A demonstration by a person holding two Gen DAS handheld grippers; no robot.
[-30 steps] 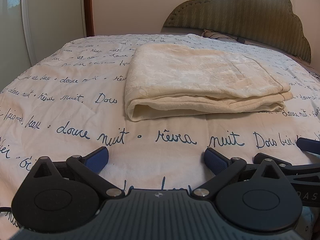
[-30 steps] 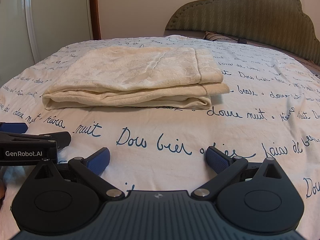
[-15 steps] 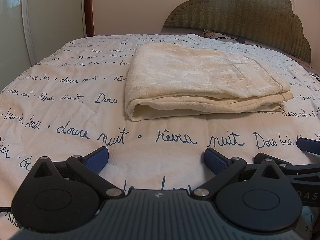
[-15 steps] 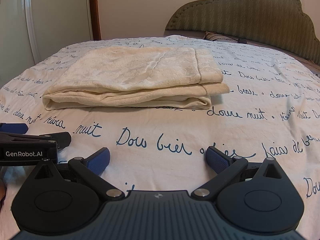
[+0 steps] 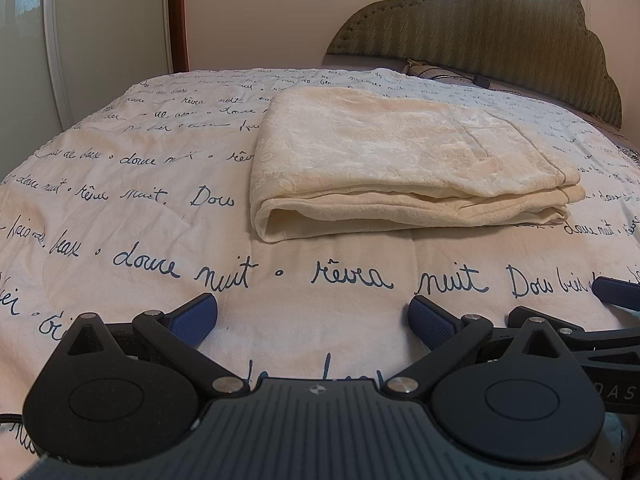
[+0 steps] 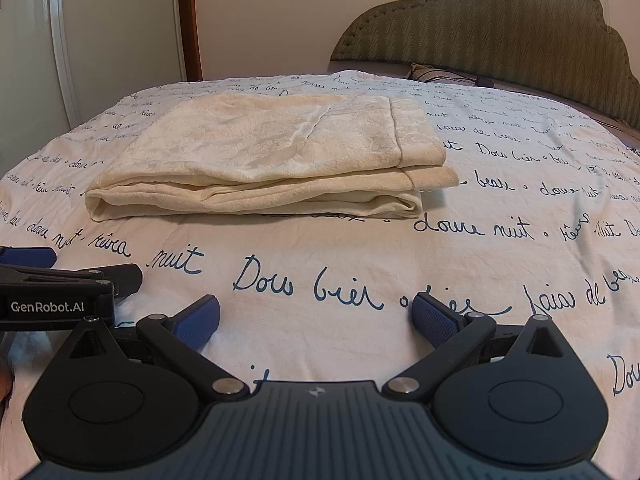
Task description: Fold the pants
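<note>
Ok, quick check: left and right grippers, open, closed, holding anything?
Left gripper: open, holding nothing, short of the folded pants.
Right gripper: open, holding nothing.

Olive scalloped headboard (image 5: 480,28) against cream wall (image 5: 256,12).

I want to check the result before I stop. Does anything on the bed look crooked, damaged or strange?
Nothing is damaged. The cream pants lie folded flat on the bedspread. One small flaw: at their right end the layers are stepped, not flush. Both the left gripper and the right gripper are open and empty.
</note>
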